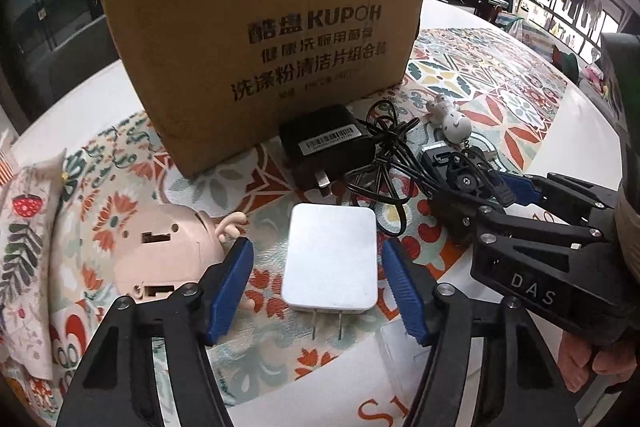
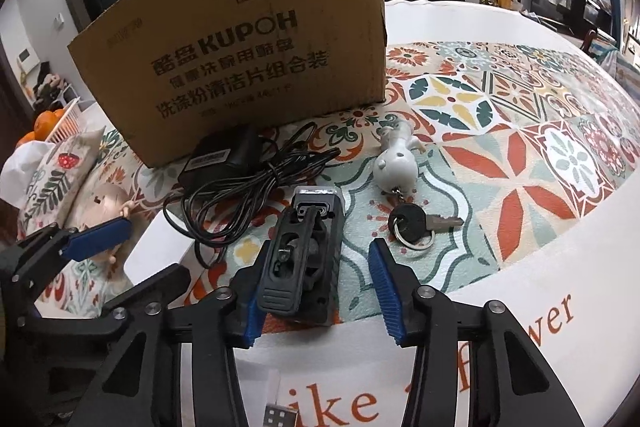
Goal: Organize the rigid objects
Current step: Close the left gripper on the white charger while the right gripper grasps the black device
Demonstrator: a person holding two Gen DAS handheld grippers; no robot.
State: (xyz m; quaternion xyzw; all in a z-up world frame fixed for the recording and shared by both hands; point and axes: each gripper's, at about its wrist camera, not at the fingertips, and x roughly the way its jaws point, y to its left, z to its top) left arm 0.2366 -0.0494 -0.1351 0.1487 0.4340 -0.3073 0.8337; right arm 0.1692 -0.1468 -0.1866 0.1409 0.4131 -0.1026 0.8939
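Two claws straddle items near the worktop's front edge, neither gripping: left claw [image 1: 318, 291] around white charger [image 1: 331, 259], right claw [image 2: 316, 291] around black clip device [image 2: 304, 259], before cardboard box [image 2: 240, 55].

A white round table [image 2: 540, 267] is covered by a colourful tile-pattern mat [image 2: 500, 131]. On the mat are found a cardboard box [image 1: 260, 39], a black adapter [image 1: 320, 147] with tangled cord [image 2: 240, 187], a white charger [image 1: 332, 259], a black clip [image 2: 304, 259], a key [image 2: 420, 223], a white figurine [image 2: 396, 159] and a pink toy [image 1: 168, 251].
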